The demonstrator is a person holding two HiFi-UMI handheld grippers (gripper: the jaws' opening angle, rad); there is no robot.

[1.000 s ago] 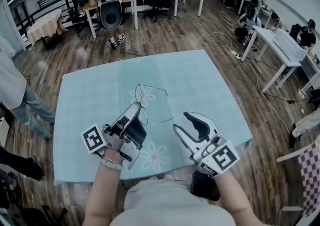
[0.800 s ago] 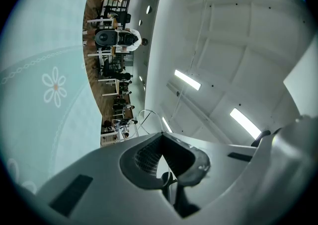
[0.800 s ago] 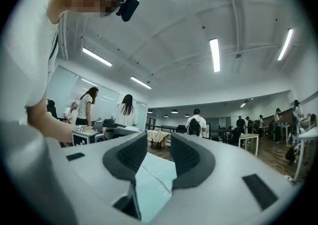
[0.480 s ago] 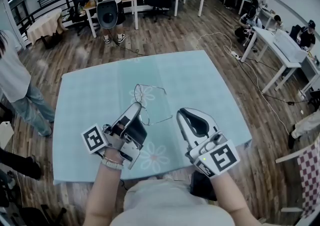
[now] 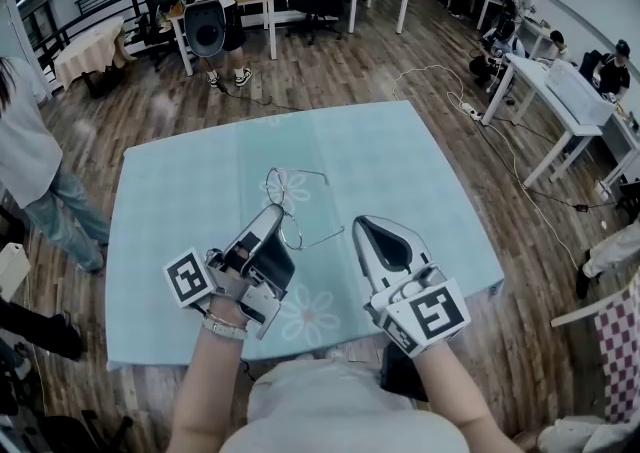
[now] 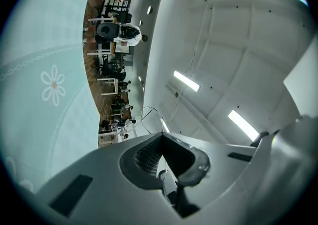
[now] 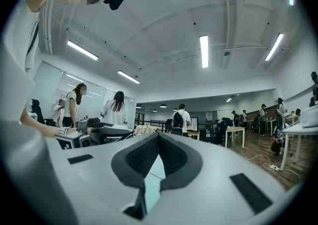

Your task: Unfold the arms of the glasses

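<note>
- Teal cloth with white daisy print, laid over the counter; both claws held above its near half.
- Left claw: pressed together on the thin wire frame of the glasses, pinching close beside the lenses.
- Left forearm: entering from the bottom edge, running straight up the head view. Wrist rolled onto its side, with the marker cube at the outer left. Claw tilted slightly upward and aimed toward the counter's middle.
- Glasses: above the middle of the counter, lenses at the left claw's tip. One arm reaching toward the far right, the other stretching right toward the right claw.
- Right claw: just closed down, now pressed together at the tip. Aimed level, away from the body. Tip just beside the end of the nearer arm; grip on that arm not confirmable.
- Right forearm: entering from the bottom right, with its marker cube facing up beside the wrist.
</note>
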